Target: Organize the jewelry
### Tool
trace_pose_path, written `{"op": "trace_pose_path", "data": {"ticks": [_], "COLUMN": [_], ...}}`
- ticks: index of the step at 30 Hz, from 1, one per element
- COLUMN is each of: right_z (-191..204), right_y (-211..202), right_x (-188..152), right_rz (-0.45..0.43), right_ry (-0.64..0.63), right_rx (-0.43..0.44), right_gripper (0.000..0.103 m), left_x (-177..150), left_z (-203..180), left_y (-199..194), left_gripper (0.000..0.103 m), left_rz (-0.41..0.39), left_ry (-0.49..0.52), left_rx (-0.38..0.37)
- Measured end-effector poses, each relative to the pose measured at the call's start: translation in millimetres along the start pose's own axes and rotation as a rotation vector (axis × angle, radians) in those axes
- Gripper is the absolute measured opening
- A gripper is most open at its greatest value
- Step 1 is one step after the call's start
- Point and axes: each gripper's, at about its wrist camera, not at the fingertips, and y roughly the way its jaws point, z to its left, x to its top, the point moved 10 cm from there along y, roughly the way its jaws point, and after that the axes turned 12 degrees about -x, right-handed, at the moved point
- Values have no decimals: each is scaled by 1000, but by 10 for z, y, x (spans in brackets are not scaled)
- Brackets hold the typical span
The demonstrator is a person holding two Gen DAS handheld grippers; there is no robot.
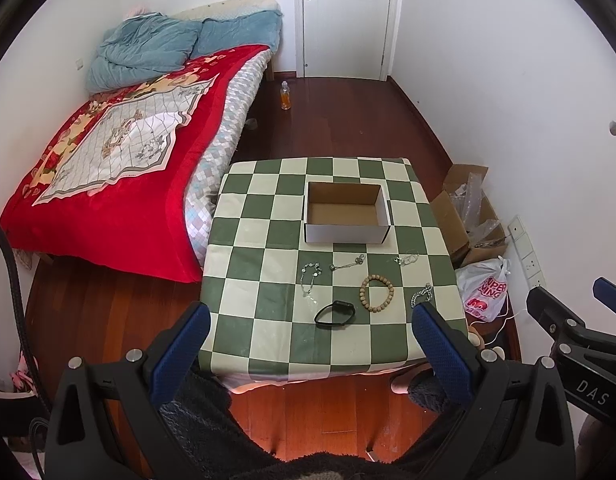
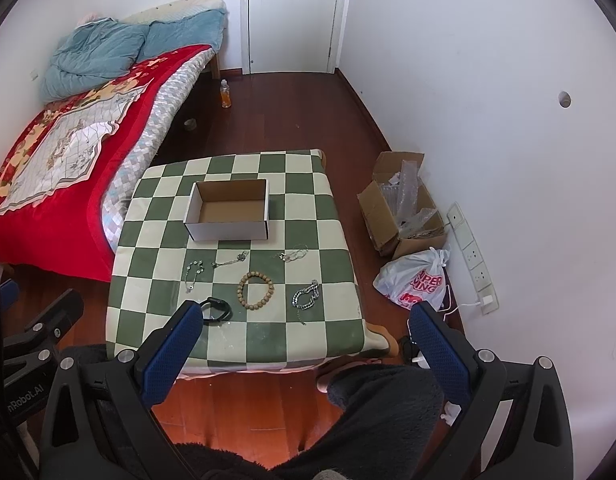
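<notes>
An open, empty cardboard box (image 1: 346, 216) (image 2: 228, 212) stands on the green-and-cream checkered table (image 1: 268, 280) (image 2: 327, 320). In front of it lie a wooden bead bracelet (image 1: 376, 291) (image 2: 256, 290), a black wristband (image 1: 335, 314) (image 2: 216, 309), a thick silver chain (image 1: 422, 295) (image 2: 306, 295), and three thin silver chains (image 1: 311, 278) (image 1: 347, 263) (image 1: 407, 259). My left gripper (image 1: 309, 330) is open and empty, held back above the table's near edge. My right gripper (image 2: 306, 330) is open and empty in the same way.
A bed with a red blanket (image 1: 108, 168) stands left of the table. A cardboard box of plastic wrap (image 2: 407, 204) and a white shopping bag (image 2: 415, 282) sit on the floor at the right by the wall. A bottle (image 1: 286, 96) stands on the floor.
</notes>
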Motion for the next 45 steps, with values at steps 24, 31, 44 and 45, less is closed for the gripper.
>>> {"op": "trace_pose_path", "data": {"ticks": [24,31,44,45], "right_z": [-15,-8,-7,2], "right_y": [-44,-46,213,297], "right_x": [11,9,3,-6], "right_rz": [-8,-8,28,40], "right_ry": [1,1,17,21], "right_rx": [3,3,-9,-7], "right_gripper": [103,103,103,103], "left_x": [-4,2,81,81], "left_z": [-63,-74,180,214], "left_y": [-67,-71,418,520], "left_gripper": [103,103,103,103], "left_rz": [-9,-10,28,41], "left_ry": [-1,-2,-23,-19], "left_rx": [-5,-5,119,141]}}
